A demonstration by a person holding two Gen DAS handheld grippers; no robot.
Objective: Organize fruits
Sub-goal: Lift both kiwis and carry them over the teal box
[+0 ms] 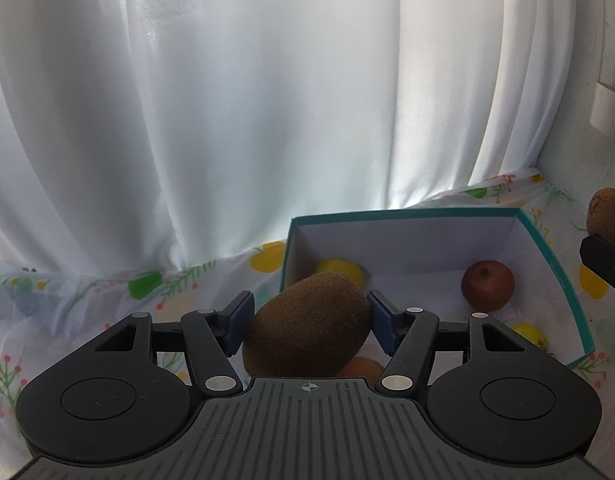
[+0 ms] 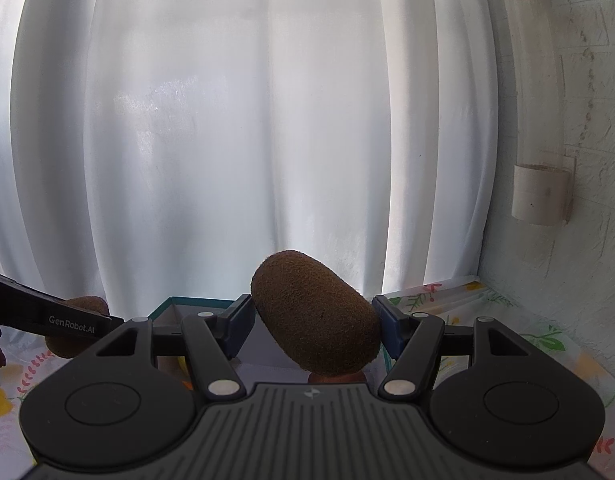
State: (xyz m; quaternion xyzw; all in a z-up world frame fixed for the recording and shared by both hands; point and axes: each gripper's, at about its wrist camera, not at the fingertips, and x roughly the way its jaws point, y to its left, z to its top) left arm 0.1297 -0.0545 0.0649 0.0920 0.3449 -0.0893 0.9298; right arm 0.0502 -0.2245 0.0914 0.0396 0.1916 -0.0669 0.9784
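Left wrist view: kiwi (image 1: 307,324) clamped between left gripper (image 1: 309,322) pads, held above near-left corner of teal-rimmed box (image 1: 555,256). Right gripper (image 2: 313,328) likewise grips second kiwi (image 2: 315,314), over box from right side. Best lower each into bare floor patch, clear of lemon (image 1: 341,272) and reddish fruit (image 1: 487,286), then release gently. Kiwis brown, fuzzy, oval; likely soft, so light squeeze. Floral tablecloth (image 1: 67,304) beneath; white curtain (image 1: 227,120) behind.

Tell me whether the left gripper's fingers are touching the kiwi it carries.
Touching. The left wrist view shows both blue fingers of the left gripper pressed against opposite sides of the kiwi, no gap visible, holding it above the teal box.
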